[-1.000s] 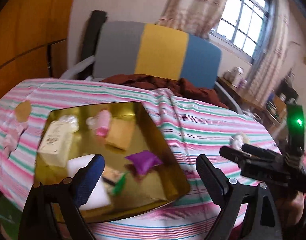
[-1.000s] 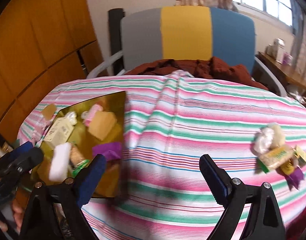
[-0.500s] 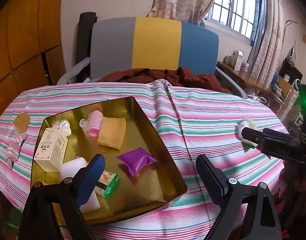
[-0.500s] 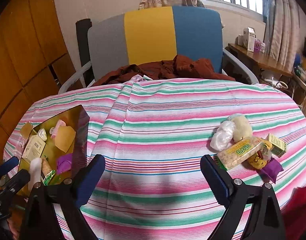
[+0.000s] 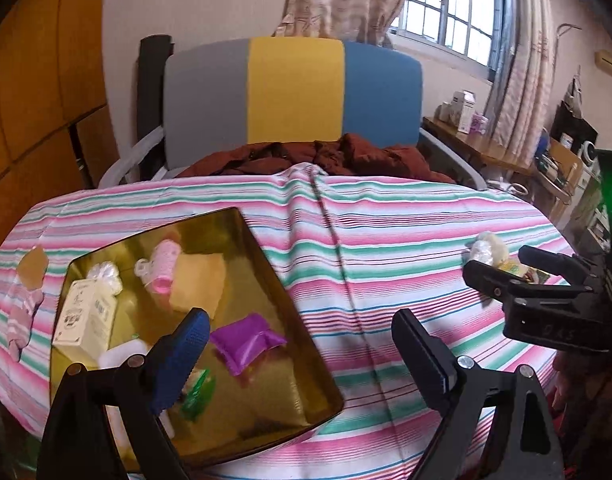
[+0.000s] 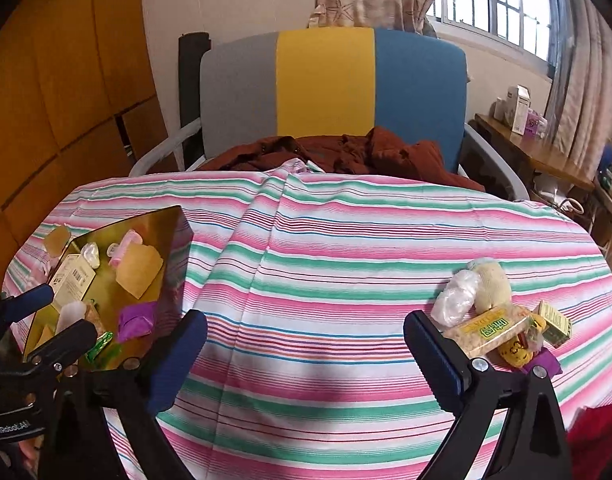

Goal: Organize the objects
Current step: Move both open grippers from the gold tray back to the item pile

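A gold tray (image 5: 274, 392) sits on the left of the striped tablecloth (image 5: 385, 248), holding a white box (image 5: 86, 316), a pink roller (image 5: 164, 266), a tan square (image 5: 198, 284) and a purple pouch (image 5: 246, 340). My left gripper (image 5: 302, 356) hovers open over the tray's near right corner, with nothing between its fingers. My right gripper (image 6: 306, 352) hangs above bare cloth, its jaws opening and holding nothing. Just beyond its right finger lies a pile: a clear bag (image 6: 455, 296), a cream ball (image 6: 491, 284), a cracker pack (image 6: 489, 330) and a small box (image 6: 553, 322).
A chair (image 5: 294, 88) with a grey, yellow and blue back stands behind the table, with a rust-brown garment (image 5: 325, 156) on its seat. A brown scrap (image 5: 32, 266) and a pink sock (image 5: 22, 312) lie left of the tray. A cluttered side table (image 6: 521, 140) stands at the right.
The left view has rolled level and the tray now sits further left in it. The right view has swung right, away from the tray, bringing the pile close to its right finger.
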The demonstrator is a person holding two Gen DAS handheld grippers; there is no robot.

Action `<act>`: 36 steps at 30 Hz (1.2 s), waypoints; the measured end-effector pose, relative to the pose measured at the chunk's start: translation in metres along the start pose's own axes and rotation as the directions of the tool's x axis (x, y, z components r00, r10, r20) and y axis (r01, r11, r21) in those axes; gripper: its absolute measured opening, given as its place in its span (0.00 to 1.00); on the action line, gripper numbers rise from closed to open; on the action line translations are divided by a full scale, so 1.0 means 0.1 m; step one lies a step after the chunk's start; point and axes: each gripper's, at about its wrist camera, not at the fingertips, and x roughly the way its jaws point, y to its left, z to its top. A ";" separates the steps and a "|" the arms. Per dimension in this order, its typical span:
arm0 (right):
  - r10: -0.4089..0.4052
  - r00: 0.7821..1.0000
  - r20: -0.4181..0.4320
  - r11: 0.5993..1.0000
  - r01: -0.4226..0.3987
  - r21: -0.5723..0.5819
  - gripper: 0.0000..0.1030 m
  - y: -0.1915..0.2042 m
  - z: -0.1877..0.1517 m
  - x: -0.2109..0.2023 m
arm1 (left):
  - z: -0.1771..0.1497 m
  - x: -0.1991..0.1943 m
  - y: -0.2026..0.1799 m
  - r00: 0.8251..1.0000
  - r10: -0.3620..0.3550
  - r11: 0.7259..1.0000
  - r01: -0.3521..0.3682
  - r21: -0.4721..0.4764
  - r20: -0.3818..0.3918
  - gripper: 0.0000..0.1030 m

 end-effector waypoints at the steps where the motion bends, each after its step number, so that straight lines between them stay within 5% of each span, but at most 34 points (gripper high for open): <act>1: -0.006 1.000 -0.002 1.000 0.006 0.005 0.96 -0.04 0.00 0.00 | 0.02 0.01 -0.04 1.000 -0.010 1.000 0.010 0.006 0.000 0.91; 15: -0.196 0.981 0.012 0.965 0.191 0.179 0.97 -1.20 0.07 -0.13 | 0.13 0.24 -0.70 0.988 -0.148 0.981 0.152 0.116 -0.042 0.88; 19: -0.263 0.965 0.017 0.922 0.246 0.300 0.97 -1.72 0.06 -0.18 | 0.13 0.32 -0.85 0.981 -0.181 0.973 0.188 0.133 -0.064 0.87; 25: -0.319 0.948 0.018 0.801 0.259 0.540 1.00 -2.43 -0.16 -0.29 | 0.17 0.55 -1.14 0.963 -0.238 0.951 0.257 0.172 -0.127 0.78; 30: -0.270 0.963 0.000 0.705 0.198 0.681 1.00 -2.76 -0.35 -0.27 | 0.21 0.72 -1.53 0.926 -0.338 0.891 0.372 0.260 -0.167 0.77; 36: -0.218 0.976 0.015 0.682 0.141 0.718 1.00 -2.83 -0.40 -0.26 | 0.28 0.92 -2.06 0.866 -0.449 0.785 0.500 0.366 -0.219 0.71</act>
